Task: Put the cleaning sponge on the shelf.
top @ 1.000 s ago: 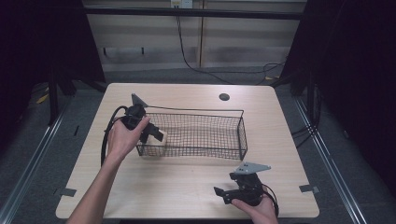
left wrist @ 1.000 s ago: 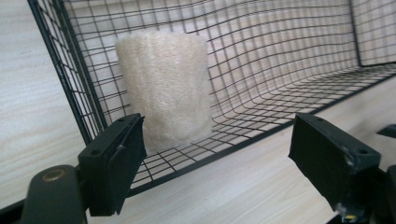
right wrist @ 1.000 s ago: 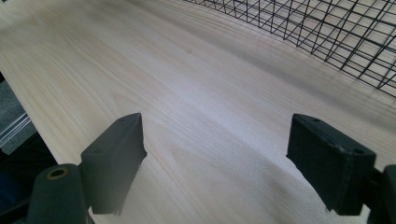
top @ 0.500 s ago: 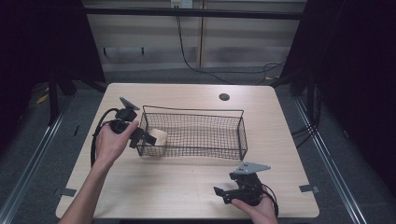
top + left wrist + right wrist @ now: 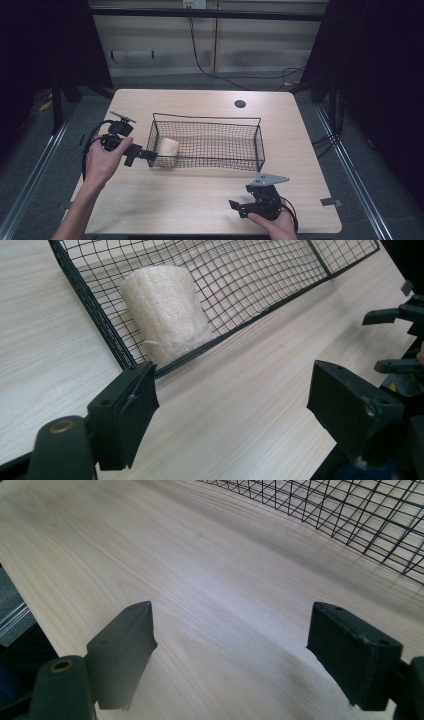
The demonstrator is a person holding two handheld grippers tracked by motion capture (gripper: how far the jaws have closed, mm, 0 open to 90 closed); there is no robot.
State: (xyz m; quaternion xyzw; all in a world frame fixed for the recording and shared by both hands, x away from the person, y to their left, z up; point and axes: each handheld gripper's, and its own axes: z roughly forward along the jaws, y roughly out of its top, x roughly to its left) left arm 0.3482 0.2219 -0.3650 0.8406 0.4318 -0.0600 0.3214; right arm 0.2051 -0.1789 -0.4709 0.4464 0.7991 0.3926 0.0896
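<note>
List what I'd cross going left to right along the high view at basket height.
Left claw → pale foam cylinder lying in the basket's left end → black wire basket, its right wall → bare light wooden tabletop.

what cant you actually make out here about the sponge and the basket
- Sponge, left gripper view: its lower edge sits behind the wire basket wall, so its contact with the floor is unclear.
- Basket, left gripper view: far end cut off by the top edge.
- Sponge, high view: too small to read its texture.
</note>
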